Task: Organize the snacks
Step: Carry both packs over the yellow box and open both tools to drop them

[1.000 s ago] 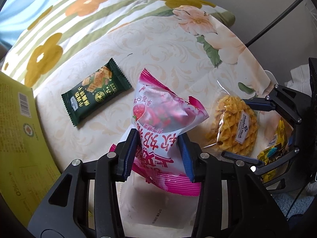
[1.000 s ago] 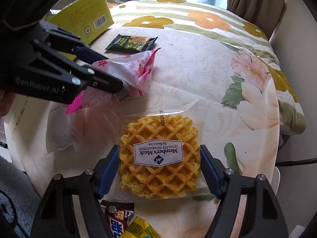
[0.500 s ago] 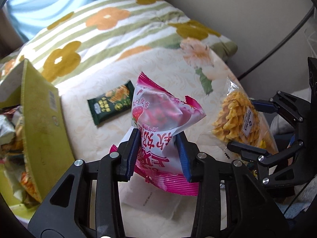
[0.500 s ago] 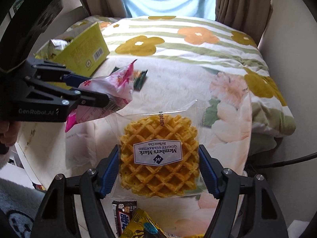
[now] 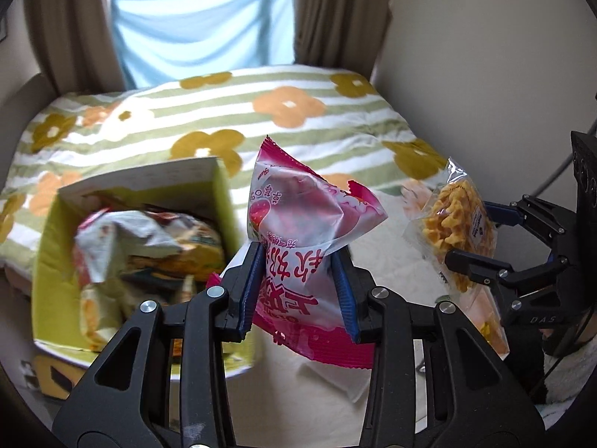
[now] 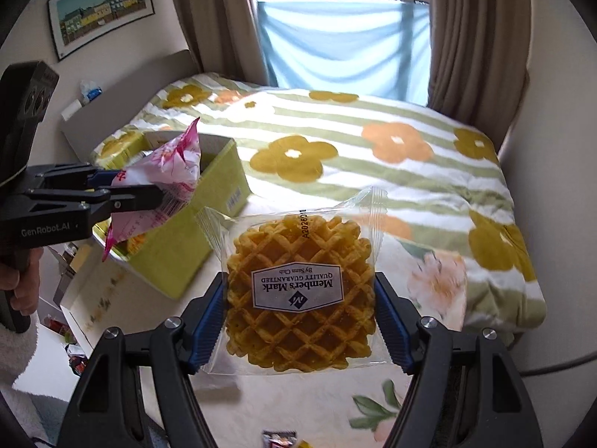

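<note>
1. The left gripper (image 5: 298, 283) pointed steeply down, its blue ribbed pads clamped on the waist of a pink snack bag (image 5: 309, 231); the bag's crinkled, glossy film puffed out above the pads and its sealed, serrated edge hung below them.
2. The right gripper (image 6: 302, 321), also angled down, held a waffle pack (image 6: 300, 295) between its blue pads. The pack was clear plastic over a round, golden, gridded waffle with a white label.
3. In the right wrist view a hand (image 6: 18, 283) gripped the black handle of the left tool at the left edge.
4. Compared with a second earlier, both grippers had risen clear of the bed (image 6: 373, 149); each pack now hung in the air rather than lying on the cream patterned cloth (image 5: 391, 261).
5. The small green packet seen earlier near the bed's middle was no longer in view.
6. The yellow-green cardboard box (image 5: 224, 201), earlier only a flat side at the left edge, now showed its open top. It stood by the bed's left edge, just below and left of the pink bag, and was filled with crumpled wrappers (image 5: 149, 239).
7. The bedcover was soft, striped green and white, with orange and mustard flowers.
8. Behind the bed hung brown curtains (image 6: 477, 37) and a blue cloth (image 6: 343, 44).
</note>
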Demonstrator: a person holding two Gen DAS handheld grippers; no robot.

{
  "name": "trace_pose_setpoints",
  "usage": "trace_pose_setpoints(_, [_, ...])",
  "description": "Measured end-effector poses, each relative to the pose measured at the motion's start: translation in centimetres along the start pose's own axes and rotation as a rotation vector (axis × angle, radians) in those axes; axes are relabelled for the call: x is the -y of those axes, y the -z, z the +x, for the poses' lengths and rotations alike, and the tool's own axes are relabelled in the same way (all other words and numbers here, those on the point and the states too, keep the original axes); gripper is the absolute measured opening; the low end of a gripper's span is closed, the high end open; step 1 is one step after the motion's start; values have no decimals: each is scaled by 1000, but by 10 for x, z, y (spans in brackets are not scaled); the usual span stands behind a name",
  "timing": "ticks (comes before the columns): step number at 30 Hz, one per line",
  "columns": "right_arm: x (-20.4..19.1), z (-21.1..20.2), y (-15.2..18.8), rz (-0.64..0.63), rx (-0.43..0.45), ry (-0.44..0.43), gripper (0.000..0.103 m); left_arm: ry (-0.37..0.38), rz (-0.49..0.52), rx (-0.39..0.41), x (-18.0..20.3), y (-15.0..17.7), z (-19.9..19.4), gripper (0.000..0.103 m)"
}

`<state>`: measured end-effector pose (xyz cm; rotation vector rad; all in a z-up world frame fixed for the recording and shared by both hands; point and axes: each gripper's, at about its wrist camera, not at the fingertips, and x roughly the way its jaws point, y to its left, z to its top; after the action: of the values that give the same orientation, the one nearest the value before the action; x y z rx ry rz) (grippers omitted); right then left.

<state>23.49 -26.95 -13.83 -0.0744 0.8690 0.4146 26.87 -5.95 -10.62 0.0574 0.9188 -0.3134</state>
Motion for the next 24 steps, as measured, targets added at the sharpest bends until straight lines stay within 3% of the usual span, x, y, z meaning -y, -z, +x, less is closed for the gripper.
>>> trace_pose_setpoints(11, [-106, 37, -58, -36, 36, -81, 69, -83, -96, 15, -133, 21, -36, 32])
trace_pose_setpoints(18, [-158, 79, -79, -19, 6, -105, 69, -104, -150, -17, -211, 40, -30, 32])
trace_pose_setpoints(24, [-181, 100, -79, 37, -27, -94, 70, -103, -161, -45, -249, 51, -16, 33])
